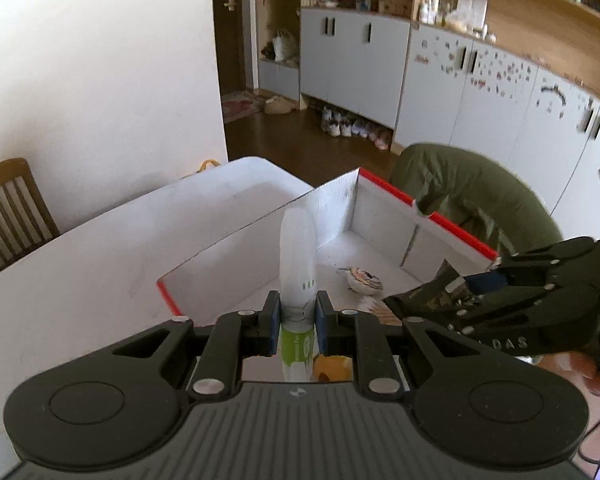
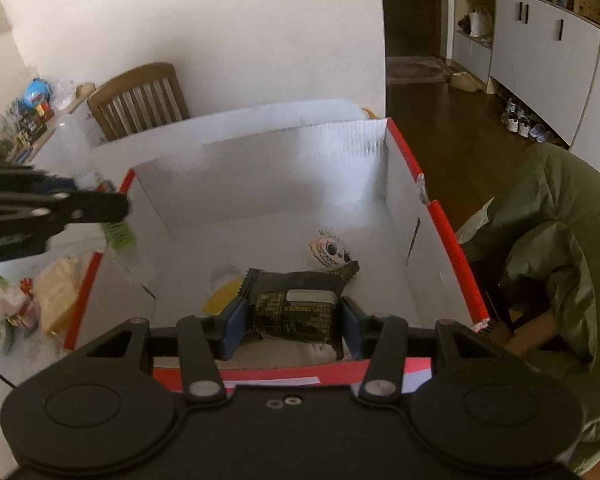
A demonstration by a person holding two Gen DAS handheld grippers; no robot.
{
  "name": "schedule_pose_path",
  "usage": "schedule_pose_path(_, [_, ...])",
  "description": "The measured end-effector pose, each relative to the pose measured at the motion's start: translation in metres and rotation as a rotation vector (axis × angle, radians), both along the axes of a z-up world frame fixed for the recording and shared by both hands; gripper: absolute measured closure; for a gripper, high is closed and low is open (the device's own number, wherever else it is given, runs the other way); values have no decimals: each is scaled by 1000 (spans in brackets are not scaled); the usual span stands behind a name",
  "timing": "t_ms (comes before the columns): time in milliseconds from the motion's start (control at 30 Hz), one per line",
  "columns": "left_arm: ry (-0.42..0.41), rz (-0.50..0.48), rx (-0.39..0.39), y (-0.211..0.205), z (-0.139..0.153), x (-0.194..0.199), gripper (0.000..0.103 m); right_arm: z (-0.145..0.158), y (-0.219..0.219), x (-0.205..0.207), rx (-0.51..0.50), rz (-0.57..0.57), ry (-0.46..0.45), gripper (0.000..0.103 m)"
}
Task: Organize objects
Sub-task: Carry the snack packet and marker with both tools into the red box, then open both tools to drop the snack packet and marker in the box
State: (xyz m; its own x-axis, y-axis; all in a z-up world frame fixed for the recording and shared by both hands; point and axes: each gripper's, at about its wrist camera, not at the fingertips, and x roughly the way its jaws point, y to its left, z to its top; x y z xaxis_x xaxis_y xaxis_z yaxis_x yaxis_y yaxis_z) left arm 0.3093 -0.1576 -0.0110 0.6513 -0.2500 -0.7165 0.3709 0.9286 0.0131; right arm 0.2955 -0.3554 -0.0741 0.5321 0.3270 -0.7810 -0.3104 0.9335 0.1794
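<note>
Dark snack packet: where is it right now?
In the right wrist view the dark snack packet sits clamped in the right hand-held gripper, above the near end of the red-rimmed white box, close to the cartoon-face sticker.

Your left gripper [image 1: 298, 316] points steeply downward, its blue pads clamped tight on a slim white-and-green tube [image 1: 297, 276]. Your right gripper [image 2: 294, 322] also tilts down, jaws partway apart and pressing both sides of a dark snack packet [image 2: 296, 304].
</note>
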Motion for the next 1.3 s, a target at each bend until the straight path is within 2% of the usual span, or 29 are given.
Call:
schedule_pose_path(233, [92,-18,111,-22,-38,36,86,-15,6,10,-18,58,27,53])
schedule_pose_path(533, [157,-35,223,-35,-74,66,86,-22,10,17,-23,96,40,52])
schedule_pose_path(1000, [214,-82,273,-69,-108,109,86,-30,9,37,-17,65,75,48])
schedule_pose_path(1133, [246,-76,268,-69,-118,118,86,-33,8,39,-30,74,79,38])
schedule_pose_path(1300, [286,-62,261,-68,-128,125,86,-31,10,37,-42,90,67,34])
